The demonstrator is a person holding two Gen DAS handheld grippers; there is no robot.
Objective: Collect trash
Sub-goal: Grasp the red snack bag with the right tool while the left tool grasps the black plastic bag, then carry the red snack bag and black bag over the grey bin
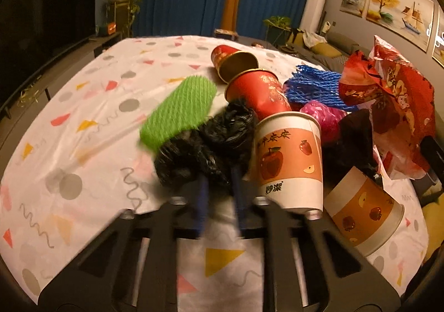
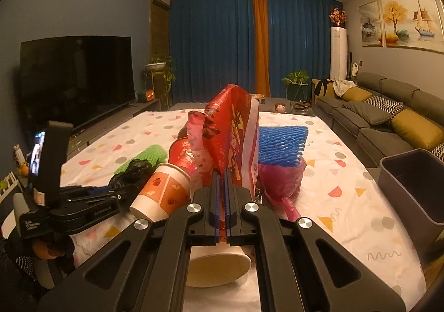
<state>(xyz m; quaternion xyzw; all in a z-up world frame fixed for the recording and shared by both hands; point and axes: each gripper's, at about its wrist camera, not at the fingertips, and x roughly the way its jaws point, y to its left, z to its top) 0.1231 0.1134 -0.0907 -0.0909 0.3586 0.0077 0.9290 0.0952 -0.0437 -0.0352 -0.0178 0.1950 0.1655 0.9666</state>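
A pile of trash lies on the patterned tablecloth (image 1: 83,123). My left gripper (image 1: 219,173) is shut on a crumpled black plastic bag (image 1: 205,145), next to a green foam net (image 1: 179,112). An apple-print paper cup (image 1: 290,162) stands right of it, and another (image 1: 363,214) lies tipped. Two red cups (image 1: 258,90) lie behind. My right gripper (image 2: 222,176) is shut on a red printed plastic bag (image 2: 230,131) and holds it upright. A blue foam net (image 2: 280,145) and a pink bag (image 2: 280,181) lie behind it. My left gripper also shows in the right wrist view (image 2: 111,192).
A dark grey bin (image 2: 413,187) stands at the table's right edge. A paper cup (image 2: 219,264) lies on its side under my right gripper. A sofa (image 2: 383,115) is to the right and a television (image 2: 75,76) to the left.
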